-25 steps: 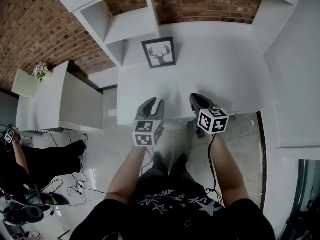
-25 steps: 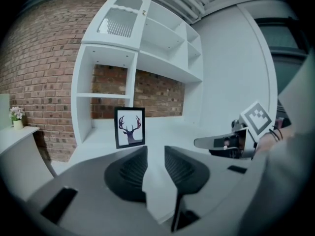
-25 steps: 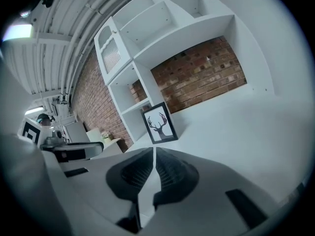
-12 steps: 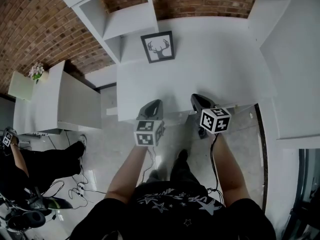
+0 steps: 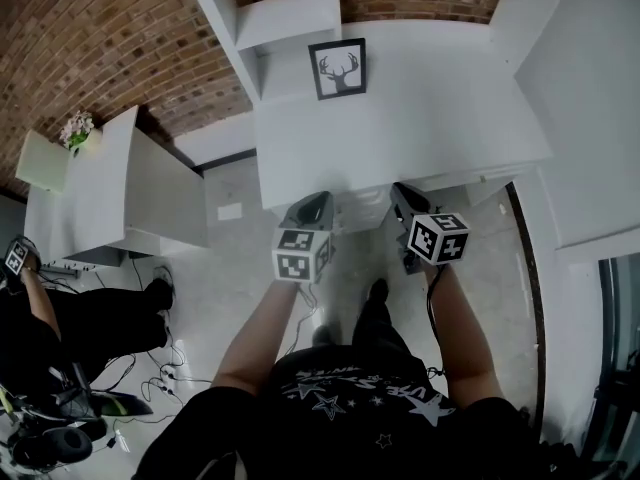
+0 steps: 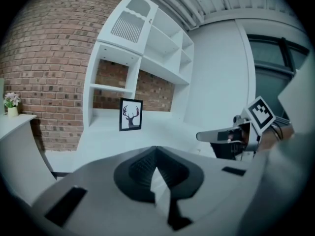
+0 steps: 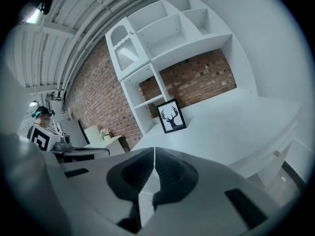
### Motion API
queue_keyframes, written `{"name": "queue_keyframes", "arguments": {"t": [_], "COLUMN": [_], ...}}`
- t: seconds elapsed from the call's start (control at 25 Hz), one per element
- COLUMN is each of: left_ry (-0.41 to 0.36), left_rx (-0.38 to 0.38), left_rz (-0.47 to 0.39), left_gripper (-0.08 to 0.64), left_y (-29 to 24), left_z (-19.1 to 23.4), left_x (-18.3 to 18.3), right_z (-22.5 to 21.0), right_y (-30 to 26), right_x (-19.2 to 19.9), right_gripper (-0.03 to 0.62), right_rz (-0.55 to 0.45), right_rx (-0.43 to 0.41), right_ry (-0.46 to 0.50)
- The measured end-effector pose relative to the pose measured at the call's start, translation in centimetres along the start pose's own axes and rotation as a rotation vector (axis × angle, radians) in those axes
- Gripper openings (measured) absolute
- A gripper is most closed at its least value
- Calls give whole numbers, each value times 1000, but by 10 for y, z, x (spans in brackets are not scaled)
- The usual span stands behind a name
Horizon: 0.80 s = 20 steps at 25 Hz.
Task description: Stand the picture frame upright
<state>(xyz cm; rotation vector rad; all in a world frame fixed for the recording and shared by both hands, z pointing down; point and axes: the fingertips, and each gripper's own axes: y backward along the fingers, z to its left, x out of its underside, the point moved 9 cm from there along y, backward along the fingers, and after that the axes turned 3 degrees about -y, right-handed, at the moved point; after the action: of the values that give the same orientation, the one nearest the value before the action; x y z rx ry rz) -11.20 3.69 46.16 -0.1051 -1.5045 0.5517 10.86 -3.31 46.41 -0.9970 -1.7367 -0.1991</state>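
Note:
The black picture frame (image 5: 338,68) with a deer-antler print stands upright at the far side of the white table (image 5: 440,118), beside the shelf unit. It also shows in the left gripper view (image 6: 131,114) and the right gripper view (image 7: 172,116), far from both grippers. My left gripper (image 5: 321,200) hangs at the table's near edge; its jaws have just been closing and meet with nothing between them (image 6: 156,149). My right gripper (image 5: 401,190) is beside it, shut and empty (image 7: 154,149).
A white shelf unit (image 5: 282,18) against the brick wall stands left of the frame. A lower white counter (image 5: 130,188) with a small flower pot (image 5: 76,128) is further left. A seated person (image 5: 40,318) and floor cables (image 5: 150,368) are at the lower left.
Both grippers have drawn back from over the table to its near edge. The left jaws went from open to shut. The frame stays upright in its place.

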Motion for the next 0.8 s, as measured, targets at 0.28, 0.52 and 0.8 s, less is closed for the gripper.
{"name": "queue_keyframes", "arguments": {"t": [0.28, 0.52, 0.8], "left_ry": [-18, -24, -6], "left_rx": [35, 73, 109], "left_rz": [-19, -40, -43], "left_gripper": [18, 18, 18], "left_y": [53, 92, 127], "left_z": [15, 21, 29], "left_x": [13, 23, 31], "right_z": [52, 90, 124], "right_y": [27, 47, 66], "right_x": [22, 42, 59], "right_gripper": [20, 20, 20], "right_rz": [-47, -65, -65], "right_rx": [34, 66, 107], "right_ry": [1, 9, 19]}}
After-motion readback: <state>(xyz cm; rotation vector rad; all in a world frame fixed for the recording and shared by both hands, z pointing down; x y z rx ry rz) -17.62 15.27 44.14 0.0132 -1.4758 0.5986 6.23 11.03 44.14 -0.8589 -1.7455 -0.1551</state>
